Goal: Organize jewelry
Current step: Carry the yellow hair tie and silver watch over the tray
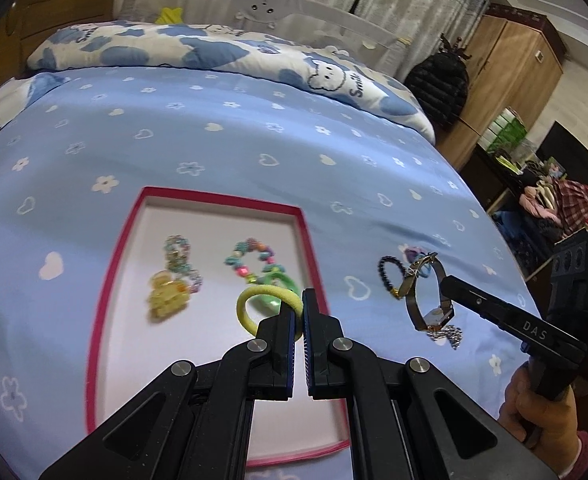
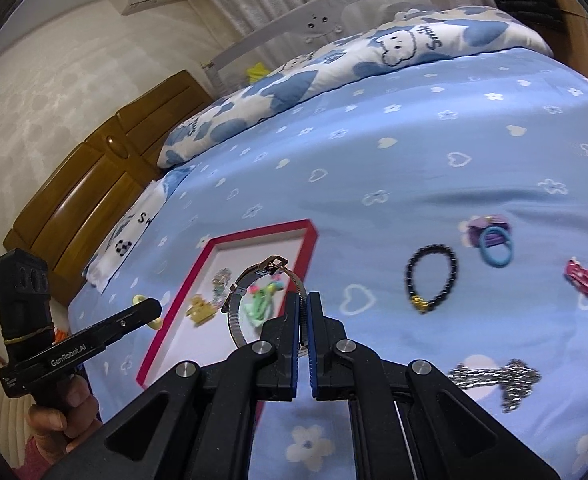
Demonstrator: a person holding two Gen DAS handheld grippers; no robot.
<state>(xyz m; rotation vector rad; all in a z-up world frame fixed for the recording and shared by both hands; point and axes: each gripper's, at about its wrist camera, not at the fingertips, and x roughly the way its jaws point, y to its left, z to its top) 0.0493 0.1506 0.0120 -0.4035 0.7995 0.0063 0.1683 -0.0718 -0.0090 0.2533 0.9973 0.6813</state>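
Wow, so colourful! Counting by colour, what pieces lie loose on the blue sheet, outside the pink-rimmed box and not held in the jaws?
Black: 1, bead bracelet
Blue: 1, hair tie
Purple: 1, small piece touching that tie
Pink: 1, clip
Silver: 1, chain
Total: 5

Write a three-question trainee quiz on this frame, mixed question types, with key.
1. True or false: the left gripper is shut on the yellow hair tie.
2. What does the right gripper hold? A) black bead bracelet B) wristwatch C) pink hair clip
3. Fill in: the black bead bracelet lies on the ____, outside the red-rimmed tray.

Key:
1. True.
2. B, the wristwatch.
3. Bedsheet.
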